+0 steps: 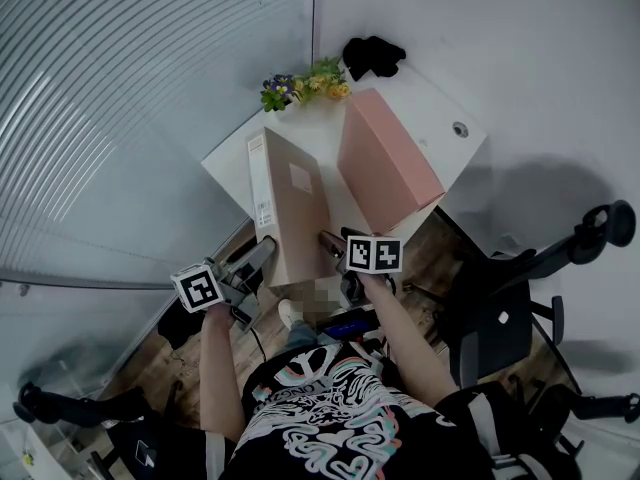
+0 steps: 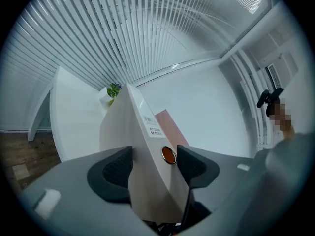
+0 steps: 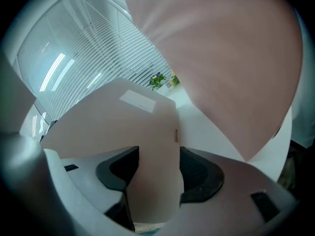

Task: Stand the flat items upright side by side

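Note:
A beige file box (image 1: 293, 203) stands on its long edge on the white table (image 1: 322, 128), its spine with a label turned left. A pink file box (image 1: 385, 153) stands just right of it, leaning, with a gap between them. My left gripper (image 1: 258, 258) holds the beige box's near end at the spine side; in the left gripper view (image 2: 153, 163) both pads lie against the beige box (image 2: 133, 132) beside its orange finger hole. My right gripper (image 1: 330, 240) holds the same near end from the right; its pads (image 3: 194, 168) press the beige box (image 3: 123, 127). The pink box (image 3: 226, 58) looms above.
Small flowers (image 1: 305, 83) and a black object (image 1: 373, 56) sit at the table's far end by the window blinds. A cable hole (image 1: 460, 129) is at the right corner. Office chairs (image 1: 520, 298) stand right of the person; another chair (image 1: 60, 408) is at lower left.

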A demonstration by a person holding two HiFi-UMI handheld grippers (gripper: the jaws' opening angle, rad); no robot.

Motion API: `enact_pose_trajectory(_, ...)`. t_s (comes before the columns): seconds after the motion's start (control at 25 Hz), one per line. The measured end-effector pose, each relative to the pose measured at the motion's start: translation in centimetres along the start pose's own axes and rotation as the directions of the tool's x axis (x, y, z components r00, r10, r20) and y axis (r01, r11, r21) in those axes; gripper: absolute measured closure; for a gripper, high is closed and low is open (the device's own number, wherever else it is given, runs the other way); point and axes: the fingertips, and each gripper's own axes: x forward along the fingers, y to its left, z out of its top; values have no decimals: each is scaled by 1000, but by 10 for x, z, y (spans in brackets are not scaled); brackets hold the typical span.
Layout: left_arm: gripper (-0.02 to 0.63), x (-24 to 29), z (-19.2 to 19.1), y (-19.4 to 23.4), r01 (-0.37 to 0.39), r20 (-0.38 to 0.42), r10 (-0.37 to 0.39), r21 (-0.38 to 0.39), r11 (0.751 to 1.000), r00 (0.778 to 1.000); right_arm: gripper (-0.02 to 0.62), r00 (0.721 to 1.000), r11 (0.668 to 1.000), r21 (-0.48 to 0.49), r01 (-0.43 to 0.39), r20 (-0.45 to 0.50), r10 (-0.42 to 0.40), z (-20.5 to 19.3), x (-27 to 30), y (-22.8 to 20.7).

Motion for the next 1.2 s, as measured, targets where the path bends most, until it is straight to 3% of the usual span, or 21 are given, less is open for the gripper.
enact_pose_trajectory(0.64, 368, 26, -15, -30, 104, -37, -103, 25, 994, 994, 356, 998, 998, -44, 40, -43, -42, -10, 9, -2)
enact_pose_trajectory(0.84, 370, 32, -18, -33, 112, -45, -110, 23, 993, 993, 346, 999, 999, -34, 42, -13, -42, -2, 4, -5)
enact_pose_trajectory(1.2, 374, 25, -16, -27, 100, 2, -100, -27, 995, 995, 342, 995, 998, -51, -25, 94, 30, 31, -21, 26)
